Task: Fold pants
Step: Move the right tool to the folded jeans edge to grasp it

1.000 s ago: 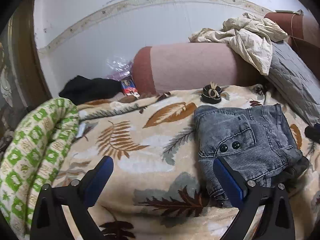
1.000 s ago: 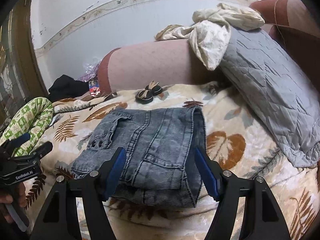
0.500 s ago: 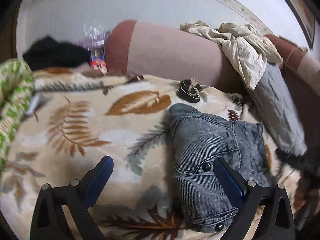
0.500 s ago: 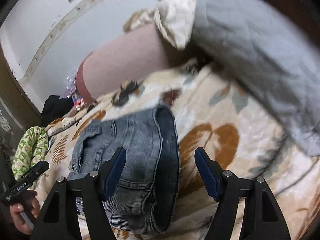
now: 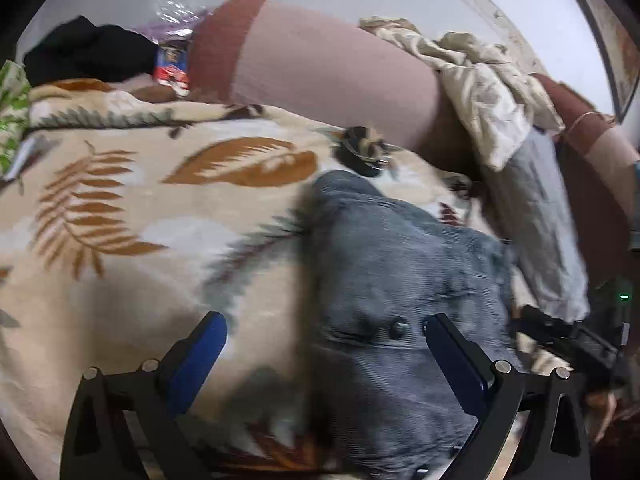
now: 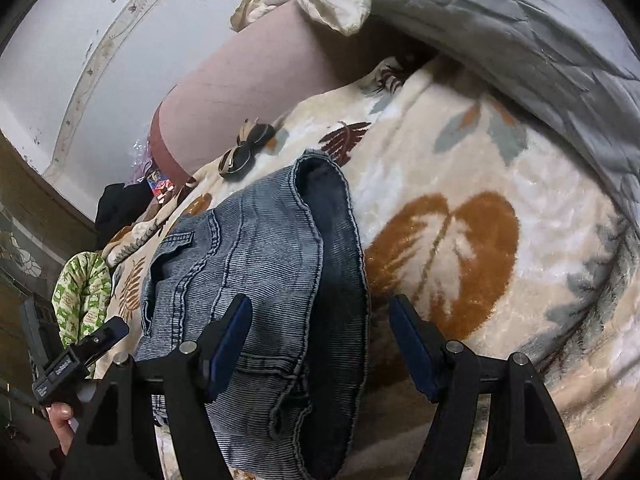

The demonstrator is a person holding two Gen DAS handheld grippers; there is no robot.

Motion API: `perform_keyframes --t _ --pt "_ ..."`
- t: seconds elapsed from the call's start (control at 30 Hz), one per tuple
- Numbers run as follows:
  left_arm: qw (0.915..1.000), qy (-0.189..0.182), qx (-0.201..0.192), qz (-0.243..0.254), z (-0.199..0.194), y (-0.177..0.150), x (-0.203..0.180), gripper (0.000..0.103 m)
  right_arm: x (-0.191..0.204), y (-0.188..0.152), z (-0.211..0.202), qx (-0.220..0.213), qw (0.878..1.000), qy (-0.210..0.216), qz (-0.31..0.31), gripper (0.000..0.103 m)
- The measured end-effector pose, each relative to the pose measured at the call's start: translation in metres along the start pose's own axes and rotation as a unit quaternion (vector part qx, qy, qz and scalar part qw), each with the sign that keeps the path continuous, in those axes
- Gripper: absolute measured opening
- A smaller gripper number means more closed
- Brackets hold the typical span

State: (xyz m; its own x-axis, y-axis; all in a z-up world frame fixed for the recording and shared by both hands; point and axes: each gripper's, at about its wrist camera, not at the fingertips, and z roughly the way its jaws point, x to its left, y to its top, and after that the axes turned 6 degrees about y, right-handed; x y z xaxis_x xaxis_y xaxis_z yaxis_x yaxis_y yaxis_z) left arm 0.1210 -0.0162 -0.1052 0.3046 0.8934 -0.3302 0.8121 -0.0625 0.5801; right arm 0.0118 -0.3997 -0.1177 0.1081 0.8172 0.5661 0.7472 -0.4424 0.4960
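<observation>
Grey-blue denim pants (image 5: 404,280) lie folded in a compact stack on a leaf-patterned blanket (image 5: 132,216). In the right wrist view the pants (image 6: 256,264) show a pocket, seams and a darker folded edge on the right. My left gripper (image 5: 326,354) is open and empty, just above the near left edge of the pants. My right gripper (image 6: 320,336) is open and empty, straddling the pants' near right edge. The left gripper also shows at the lower left of the right wrist view (image 6: 80,352), and the right one at the right of the left wrist view (image 5: 568,340).
A pink bolster (image 5: 328,68) lies along the wall with a cream cloth (image 5: 480,80) over it. A grey quilted pillow (image 6: 540,36) sits at the right. A small dark bow item (image 6: 244,148) lies behind the pants. A green-patterned roll (image 6: 84,292) and black clothing (image 5: 88,56) are at the left.
Both grippers have tilted and moved closer to the folded pants. The pants now sit lower and larger in both views. Both stay open.
</observation>
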Motion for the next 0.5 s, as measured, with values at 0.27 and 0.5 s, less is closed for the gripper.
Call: perform_keyframes --t 0.27,0.5 --pt "0.9984 -0.056 0.002 0.009 0.003 -0.011 -0.020 0.101 -0.002 -0.001 0.002 0.002 1.000 0.005 0.007 0.072" --pt "0.9976 -0.064 0.027 -0.002 0.014 -0.019 -0.019 0.101 -0.013 0.000 0.009 0.016 0.999 0.020 0.041 0.072"
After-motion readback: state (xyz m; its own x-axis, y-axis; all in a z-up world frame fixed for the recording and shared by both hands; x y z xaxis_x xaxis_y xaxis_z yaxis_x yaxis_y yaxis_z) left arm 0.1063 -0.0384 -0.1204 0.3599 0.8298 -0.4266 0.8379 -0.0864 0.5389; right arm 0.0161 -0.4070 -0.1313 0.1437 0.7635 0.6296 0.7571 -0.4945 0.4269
